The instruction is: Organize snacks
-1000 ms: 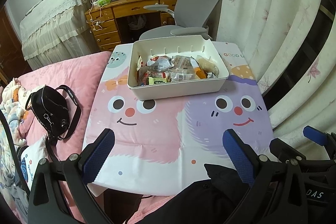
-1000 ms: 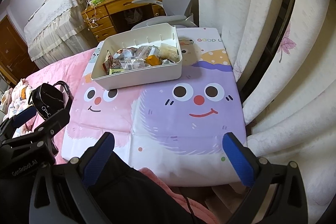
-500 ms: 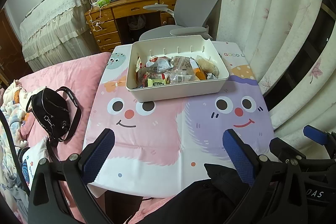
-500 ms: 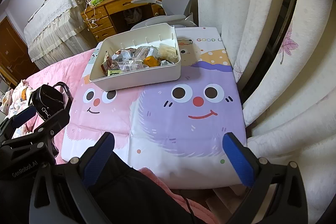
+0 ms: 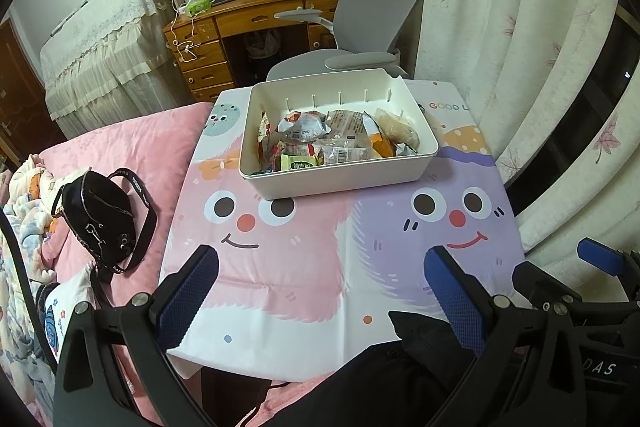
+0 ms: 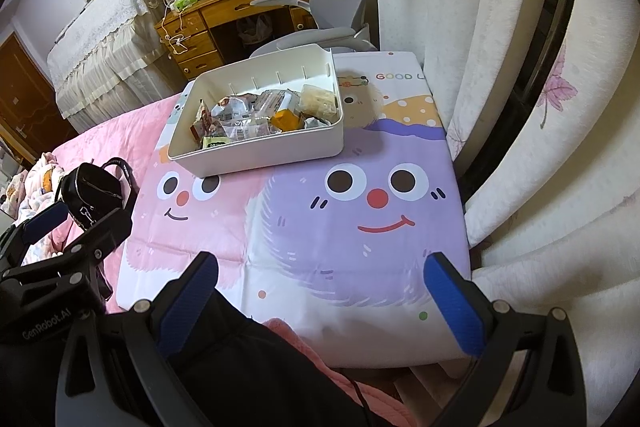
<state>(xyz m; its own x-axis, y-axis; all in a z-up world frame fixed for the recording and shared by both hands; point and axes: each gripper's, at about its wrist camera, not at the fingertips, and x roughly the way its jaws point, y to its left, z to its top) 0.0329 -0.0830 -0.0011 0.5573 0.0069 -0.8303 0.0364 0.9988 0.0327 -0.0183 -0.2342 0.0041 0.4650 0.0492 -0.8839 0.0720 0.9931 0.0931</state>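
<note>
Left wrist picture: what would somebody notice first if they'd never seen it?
Probably the white bin full of crinkly snack packets, sitting at the far end of the table. Then the cloth under it, with its two big smiling faces, one pink and one purple. A black bag lies on the pink bed to the left.

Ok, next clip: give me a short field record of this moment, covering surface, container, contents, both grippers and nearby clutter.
surface: cartoon-face mat over a pink bed
container: white bin, on the mat's far half
contents: wrapped snacks piled loosely inside; no sorting visible
left gripper: open, empty, above the mat's near edge
right gripper: open, empty, above the mat's near edge
clutter: black bag on the bed, left of the mat
background: grey chair, wooden desk
</note>
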